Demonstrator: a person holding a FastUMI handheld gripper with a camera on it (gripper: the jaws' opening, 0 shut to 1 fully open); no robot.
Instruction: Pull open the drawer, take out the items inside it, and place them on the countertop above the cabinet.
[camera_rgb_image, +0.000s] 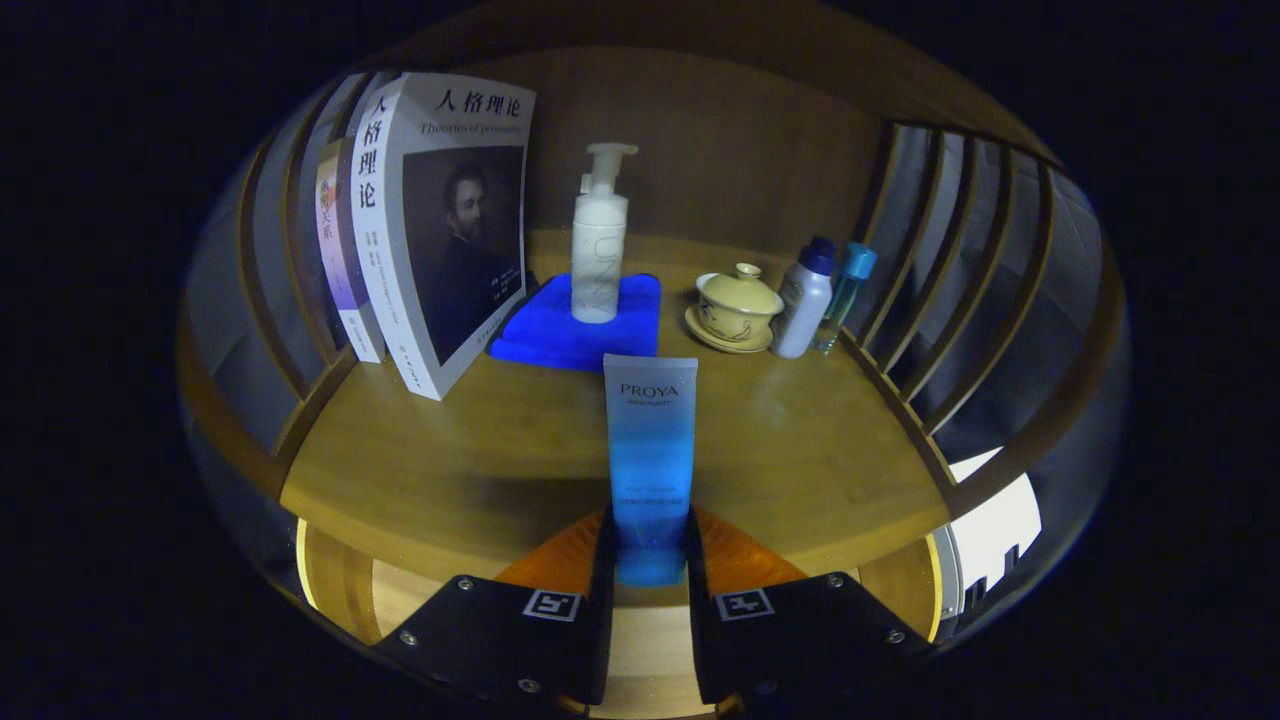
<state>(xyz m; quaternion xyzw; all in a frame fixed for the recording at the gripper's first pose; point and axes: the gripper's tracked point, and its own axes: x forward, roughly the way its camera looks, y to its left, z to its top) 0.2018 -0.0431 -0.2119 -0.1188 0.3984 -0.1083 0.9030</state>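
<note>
Your gripper (650, 560) has its fingers (603, 560) closed to a narrow gap on the lower end of the tube (650, 440), one finger pressing each side. The tube stands upright, long axis vertical, flat sealed end on top, its held end over the countertop's (450, 460) front edge. Below that edge the open drawer (640, 640) shows pale wood. Bare wood lies left and right of the tube. Beyond it a blue cloth (560, 340) carries a pump bottle (598, 240). Books (420, 230) lean at the left; a lidded cup (737, 305) and two small bottles (808, 295) stand right, beside the slatted side (950, 300).
</note>
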